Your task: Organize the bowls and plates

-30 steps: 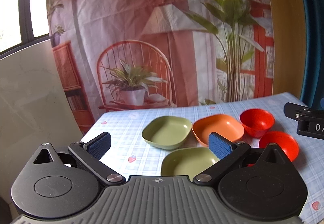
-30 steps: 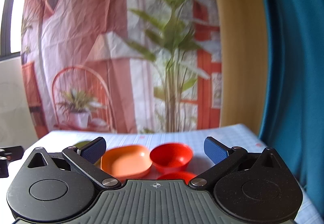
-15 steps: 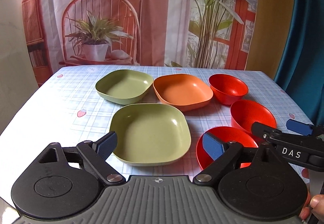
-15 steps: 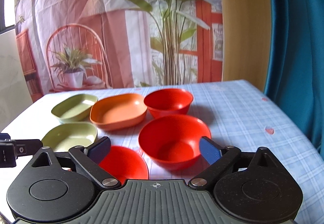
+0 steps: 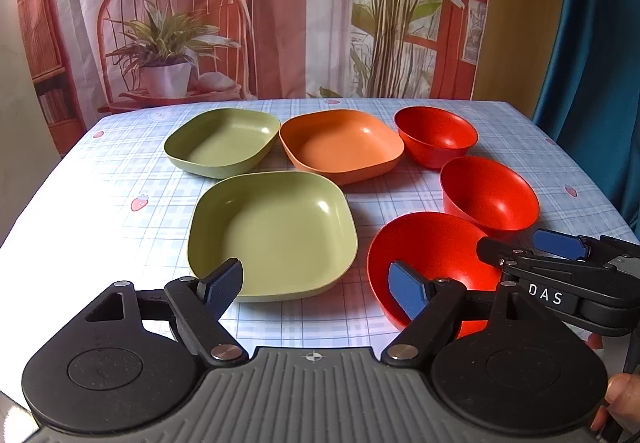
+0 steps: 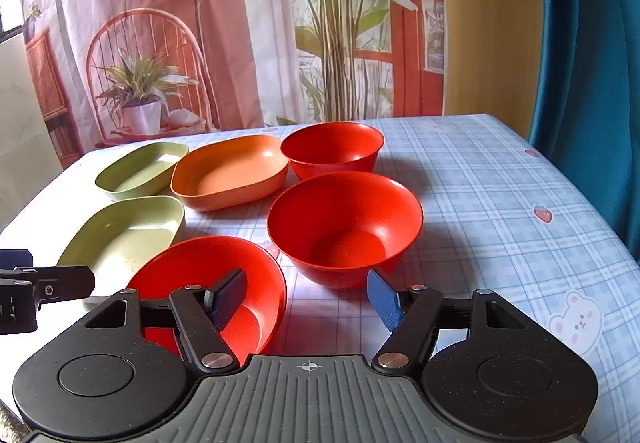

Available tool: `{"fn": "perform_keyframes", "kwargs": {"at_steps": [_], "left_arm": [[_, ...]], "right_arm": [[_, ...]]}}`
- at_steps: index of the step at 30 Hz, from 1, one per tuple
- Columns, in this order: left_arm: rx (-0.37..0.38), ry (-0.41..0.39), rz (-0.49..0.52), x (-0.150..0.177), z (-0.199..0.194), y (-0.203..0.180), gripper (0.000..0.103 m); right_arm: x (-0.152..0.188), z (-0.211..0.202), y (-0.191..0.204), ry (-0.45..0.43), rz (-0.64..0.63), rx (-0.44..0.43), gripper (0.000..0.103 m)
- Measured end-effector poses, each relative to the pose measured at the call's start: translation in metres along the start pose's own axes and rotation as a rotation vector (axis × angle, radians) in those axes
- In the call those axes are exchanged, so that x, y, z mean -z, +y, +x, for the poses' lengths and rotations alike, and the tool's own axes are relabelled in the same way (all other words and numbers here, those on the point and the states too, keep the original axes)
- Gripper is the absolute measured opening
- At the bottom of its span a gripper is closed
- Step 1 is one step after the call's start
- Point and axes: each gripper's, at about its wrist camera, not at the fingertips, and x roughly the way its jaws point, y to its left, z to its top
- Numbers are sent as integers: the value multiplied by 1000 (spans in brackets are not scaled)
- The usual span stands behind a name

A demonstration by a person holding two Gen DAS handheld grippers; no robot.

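While nothing is gripped, the left gripper (image 5: 316,285) is held part-open over a green plate (image 5: 272,231), the right gripper (image 6: 306,297) likewise by a red bowl (image 6: 208,275), both jaws just narrowed.

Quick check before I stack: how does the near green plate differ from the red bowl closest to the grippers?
The near green plate is squarish with rounded corners; the nearest red bowl is round. The plate is shallow and flat-bottomed; the bowl is deeper with sloping walls. The plate lies left of the bowl, ahead of the left claw; the bowl is ahead of the right claw. Both are upright, empty and unstacked on the checked tablecloth.
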Motion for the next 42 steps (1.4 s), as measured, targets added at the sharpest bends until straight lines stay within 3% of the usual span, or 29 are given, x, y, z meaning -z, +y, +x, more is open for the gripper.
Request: {"fn": "perform_keyframes", "kwargs": {"at_steps": [12,14,16,19,35,42], "left_arm": [[16,31,5,1,0,-2,76],[45,44,3,1,1,-2,57],[86,66,4,2,4,-3,44],[121,85,7,4,7,-5,36],[192,119,-13,8,15,-7,33],[195,118,-25,8,15,-4,26]], "right_arm": [[2,1,3,25,-7,-17,54],[3,1,4,29,-8,-24,51],[2,2,4,32,-10,-35,48],[3,1,4,36,-12,-56,42],[5,1,8,53,-25,-134,9],[6,1,12,55,-35,-156,8]]}}
